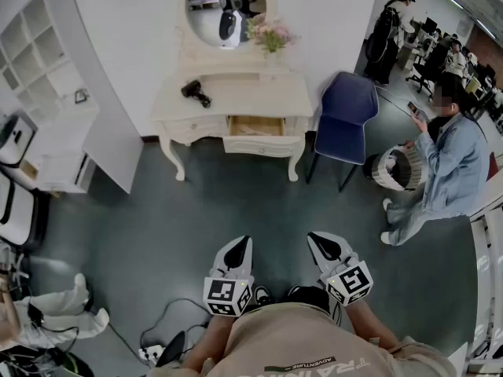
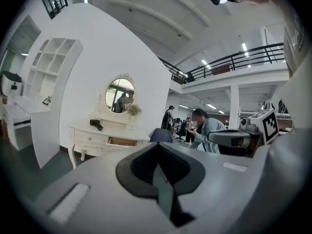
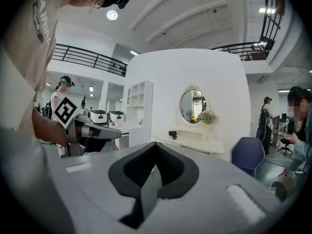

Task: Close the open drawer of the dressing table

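Observation:
The white dressing table (image 1: 236, 100) stands against the far wall under an oval mirror (image 1: 226, 6). A black hair dryer (image 1: 195, 93) and a vase of flowers (image 1: 271, 36) are on top of it. Its middle drawer (image 1: 256, 126) is pulled out, showing a bare wooden inside. My left gripper (image 1: 240, 244) and right gripper (image 1: 321, 240) hang side by side over the grey floor, well short of the table, both shut and holding nothing. The left gripper view shows the table (image 2: 97, 129) and open drawer (image 2: 122, 141) beyond the shut left gripper (image 2: 158, 156). The right gripper view shows the table (image 3: 195, 143) past the shut right gripper (image 3: 153, 165).
A blue chair (image 1: 346, 116) stands just right of the table. A person (image 1: 448, 159) sits on the floor at right beside a white basket (image 1: 397, 170). A white shelf unit (image 1: 47, 93) is at left. Cables and a power strip (image 1: 153, 352) lie near my feet.

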`<state>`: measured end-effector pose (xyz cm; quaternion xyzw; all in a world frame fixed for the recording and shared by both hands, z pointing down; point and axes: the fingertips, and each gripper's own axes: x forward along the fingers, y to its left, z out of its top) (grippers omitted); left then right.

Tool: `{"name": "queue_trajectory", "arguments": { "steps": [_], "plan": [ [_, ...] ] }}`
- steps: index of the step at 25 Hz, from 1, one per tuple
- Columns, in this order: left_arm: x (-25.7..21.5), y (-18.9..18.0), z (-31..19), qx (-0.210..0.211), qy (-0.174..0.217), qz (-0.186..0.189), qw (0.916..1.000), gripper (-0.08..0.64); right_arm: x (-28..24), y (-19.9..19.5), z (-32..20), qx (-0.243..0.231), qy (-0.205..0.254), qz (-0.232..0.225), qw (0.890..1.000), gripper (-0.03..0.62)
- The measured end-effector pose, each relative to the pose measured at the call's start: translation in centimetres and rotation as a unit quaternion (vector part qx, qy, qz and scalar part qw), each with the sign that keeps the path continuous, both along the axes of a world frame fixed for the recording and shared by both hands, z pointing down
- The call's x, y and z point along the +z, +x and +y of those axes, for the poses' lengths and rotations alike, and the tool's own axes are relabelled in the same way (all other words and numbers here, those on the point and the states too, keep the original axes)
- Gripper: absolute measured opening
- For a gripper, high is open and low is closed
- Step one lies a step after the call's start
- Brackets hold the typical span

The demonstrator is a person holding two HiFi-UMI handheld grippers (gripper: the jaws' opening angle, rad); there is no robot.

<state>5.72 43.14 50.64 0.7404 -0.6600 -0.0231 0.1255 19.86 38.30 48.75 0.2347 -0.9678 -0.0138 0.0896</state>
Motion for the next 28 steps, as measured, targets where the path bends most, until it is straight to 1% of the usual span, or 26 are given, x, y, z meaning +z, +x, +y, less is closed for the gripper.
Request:
{"name": "queue_trajectory", "arguments": {
  "steps": [3, 7, 12, 14, 17, 22, 26, 28],
  "plan": [
    [-1.0, -0.7, -0.5, -0.005, 0.012, -0.003, 0.9999, 0.017, -0.2, -0.7, -0.1, -0.007, -0.008, 0.003, 1.0, 0.002],
    [0.0, -1.4, -0.7, -0.01, 0.009, 0.015, 0.9998, 0.017, -0.1, -1.3, -0.1, -0.01, -0.002, 0.008, 1.0, 0.002],
    [0.8, -2.1, -1.2, -0.018, 0.002, 0.027, 0.9995, 0.017, -0.8, -1.9, -1.5, -0.006, 0.0, 0.0, 1.0, 0.002],
    [1.5, -2.7, -1.7, -0.027, -0.006, 0.032, 0.9991, 0.017, -0.6, -2.3, -2.8, -0.001, -0.001, -0.001, 1.0, 0.002],
    [2.2, -4.0, -2.6, -0.041, -0.018, 0.037, 0.9983, 0.017, -0.3, -3.2, -4.6, -0.003, -0.023, -0.015, 1.0, 0.002],
    [2.5, -6.1, -3.6, -0.058, -0.036, 0.032, 0.9972, 0.017, 0.4, -5.1, -7.2, -0.01, -0.041, -0.025, 0.999, 0.002],
    [2.7, -6.4, -6.7, -0.069, -0.054, 0.028, 0.9957, 0.017, 1.4, -6.0, -11.7, -0.015, -0.057, -0.022, 0.998, 0.002],
    [2.4, -7.2, -8.3, -0.07, -0.068, 0.02, 0.995, 0.017, 1.5, -7.2, -13.7, -0.02, -0.064, -0.033, 0.997, 0.002]
  ]
}}
